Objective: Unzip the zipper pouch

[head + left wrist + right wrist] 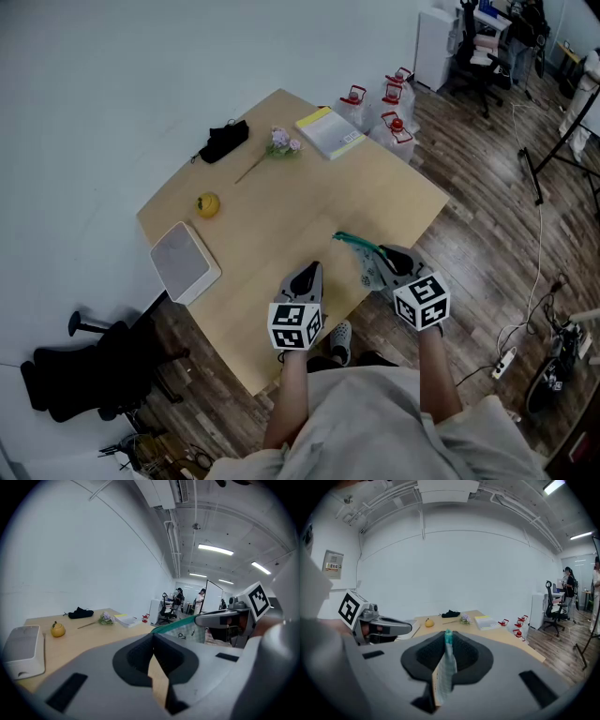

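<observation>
Right gripper (384,264) clamped on zipper pouch (447,666), pouch edge-on between its jaws, teal zipper edge uppermost, seemingly lifted above table (281,211) near edge, left gripper (307,279) closed, empty, nearby, apart from pouch

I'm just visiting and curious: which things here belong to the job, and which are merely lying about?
In use: zipper pouch, right hand-held gripper shut on it, left hand-held gripper, shut, empty.
Lying about: yellow fruit, flower sprig, notebook, black item, white box, red-lidded containers.
</observation>
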Demonstrator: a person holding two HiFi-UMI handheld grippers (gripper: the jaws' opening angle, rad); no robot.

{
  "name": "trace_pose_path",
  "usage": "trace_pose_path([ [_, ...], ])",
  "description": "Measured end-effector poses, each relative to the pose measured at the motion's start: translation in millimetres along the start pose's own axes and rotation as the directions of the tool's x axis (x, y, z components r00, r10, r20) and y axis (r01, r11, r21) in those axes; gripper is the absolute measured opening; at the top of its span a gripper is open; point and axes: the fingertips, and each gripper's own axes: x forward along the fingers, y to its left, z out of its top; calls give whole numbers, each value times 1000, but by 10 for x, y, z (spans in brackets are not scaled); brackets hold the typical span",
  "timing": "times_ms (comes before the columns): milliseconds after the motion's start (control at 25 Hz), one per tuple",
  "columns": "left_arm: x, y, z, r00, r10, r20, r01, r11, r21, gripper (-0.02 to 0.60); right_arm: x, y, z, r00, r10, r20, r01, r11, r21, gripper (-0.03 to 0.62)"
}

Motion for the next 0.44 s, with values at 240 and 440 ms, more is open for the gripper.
trace_pose_path([
  [240, -1, -13, -10, 1000, -1, -1, 1, 1000, -2, 21, -7, 16, 6, 1000, 12, -2, -12, 1000, -5, 54],
  [440, -6, 18, 27, 1000, -5, 17, 5, 1000, -13, 21, 5, 39, 61, 1000, 23, 1, -23, 999, -22, 54],
])
